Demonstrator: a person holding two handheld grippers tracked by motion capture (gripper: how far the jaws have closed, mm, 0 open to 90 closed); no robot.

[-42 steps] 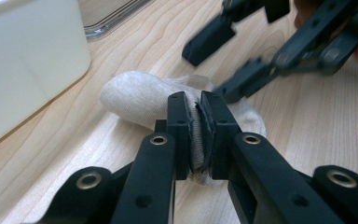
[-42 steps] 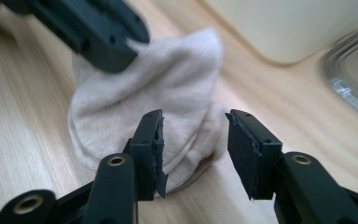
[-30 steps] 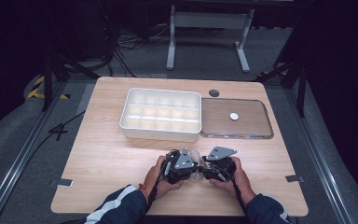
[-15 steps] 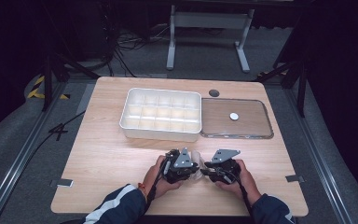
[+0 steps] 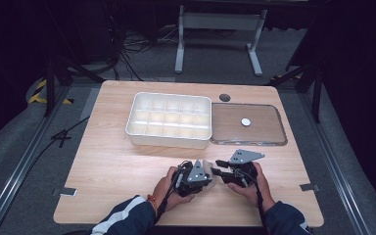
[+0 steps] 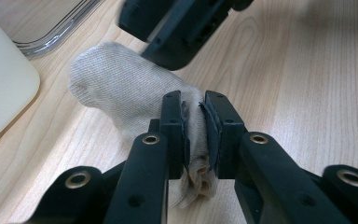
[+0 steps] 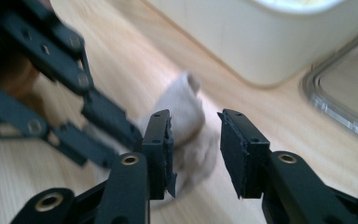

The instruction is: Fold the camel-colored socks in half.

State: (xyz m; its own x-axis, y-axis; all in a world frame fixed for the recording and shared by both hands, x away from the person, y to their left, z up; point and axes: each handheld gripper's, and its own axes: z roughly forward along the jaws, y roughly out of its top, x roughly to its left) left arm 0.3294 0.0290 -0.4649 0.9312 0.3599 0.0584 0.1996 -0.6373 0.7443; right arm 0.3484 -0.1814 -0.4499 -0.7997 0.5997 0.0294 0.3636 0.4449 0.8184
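Beige sock (image 6: pixel 121 93) sits near-centre on counter (image 5: pixel 112 166), clenched by left gripper (image 6: pixel 196 130). Right gripper (image 7: pixel 196 154) released, jaws just opening around it. White tray (image 5: pixel 169 120) far; bare counter leftward.

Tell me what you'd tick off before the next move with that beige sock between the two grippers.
1. Left gripper pinches the sock: ok, pads press the fabric.
2. Right gripper has hold of the sock: not ok; its jaws, just opening, stand apart with a gap.
3. Sock folded tight enough to stow: cannot tell, it looks bunched.
4. Compartment tray ready to receive it: ok, the cells look empty.
5. Clear lid out of the way: ok, it lies beside the tray.
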